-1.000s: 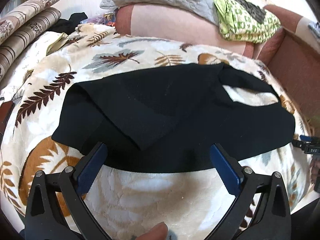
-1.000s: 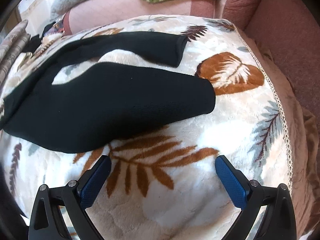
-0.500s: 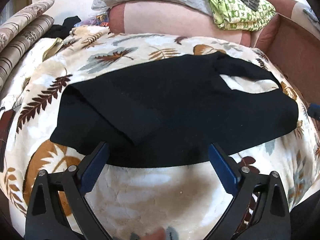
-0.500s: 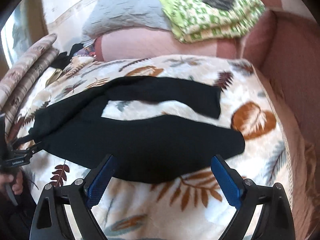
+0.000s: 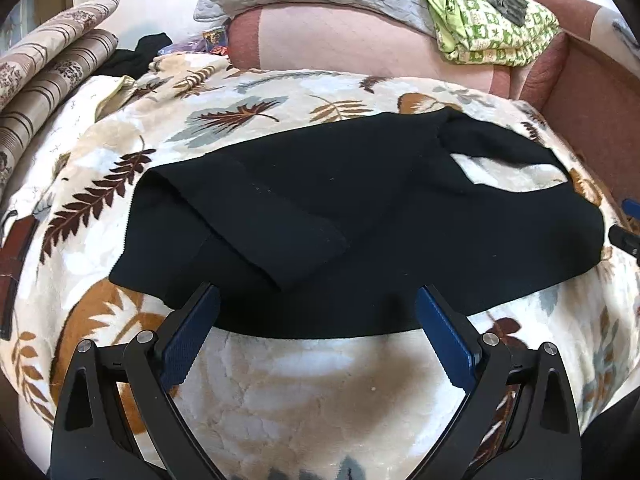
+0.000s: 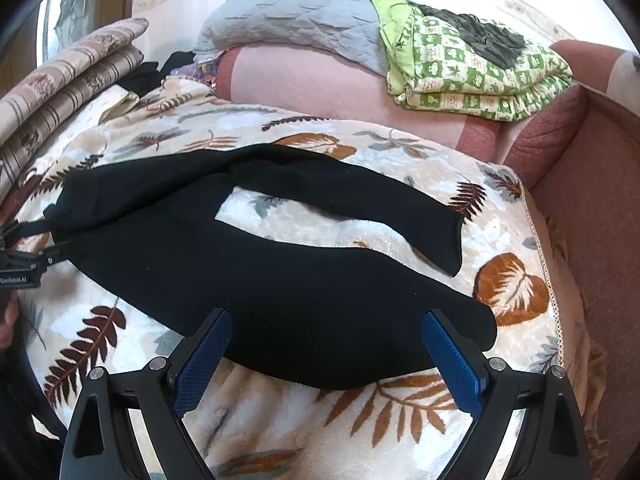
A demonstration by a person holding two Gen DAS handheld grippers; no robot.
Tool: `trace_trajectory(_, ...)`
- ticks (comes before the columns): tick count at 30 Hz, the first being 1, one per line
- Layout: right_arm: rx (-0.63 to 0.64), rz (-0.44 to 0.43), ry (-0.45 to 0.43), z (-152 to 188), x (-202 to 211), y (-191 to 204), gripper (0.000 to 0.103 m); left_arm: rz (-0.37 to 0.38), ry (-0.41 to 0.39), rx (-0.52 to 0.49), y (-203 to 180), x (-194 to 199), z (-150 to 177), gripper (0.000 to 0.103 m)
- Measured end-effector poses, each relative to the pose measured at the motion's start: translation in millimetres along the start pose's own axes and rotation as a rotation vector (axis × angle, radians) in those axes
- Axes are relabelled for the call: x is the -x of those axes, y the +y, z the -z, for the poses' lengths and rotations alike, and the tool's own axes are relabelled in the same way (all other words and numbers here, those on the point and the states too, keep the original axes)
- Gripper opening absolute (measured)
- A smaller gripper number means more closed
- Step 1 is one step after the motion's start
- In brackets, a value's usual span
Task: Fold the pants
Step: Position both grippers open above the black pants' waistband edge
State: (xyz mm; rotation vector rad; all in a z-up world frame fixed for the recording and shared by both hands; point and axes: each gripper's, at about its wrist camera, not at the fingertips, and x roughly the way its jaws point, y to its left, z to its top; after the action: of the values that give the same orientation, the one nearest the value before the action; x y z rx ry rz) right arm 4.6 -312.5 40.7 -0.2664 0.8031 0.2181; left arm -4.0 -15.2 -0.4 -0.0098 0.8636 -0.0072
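Black pants lie spread flat on a leaf-patterned blanket, waist to the left, both legs running right with a strip of blanket showing between them. A flap of cloth is folded over near the waist. My left gripper hovers open over the near edge of the waist end, nothing between its blue pads. In the right wrist view the pants fill the middle. My right gripper stands open over the near leg, close to its cuff, holding nothing. The left gripper shows at the far left by the waist.
A pink bolster carries a grey quilted pad and a folded green-patterned cloth at the back. Striped rolled cushions lie at the left. A reddish sofa arm borders the blanket's right edge.
The right gripper has drawn back, risen and rolled, so its view now takes in the whole pants instead of only the cuff end. The left gripper has barely moved. The pants lie as before.
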Motion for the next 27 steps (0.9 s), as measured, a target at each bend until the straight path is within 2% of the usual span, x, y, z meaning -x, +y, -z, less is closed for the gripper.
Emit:
trace_trajectory(11,-0.029,0.065,-0.019,1.5,3.8,-11.5,0.095,-0.003,0.035,0.002,1.5,-6.4,2.4,0.099)
trace_trajectory(27,-0.034,0.076,-0.01,3.2,3.1,-14.8,0.095,-0.001,0.04,0.004,-0.7,-7.9,4.6,0.099)
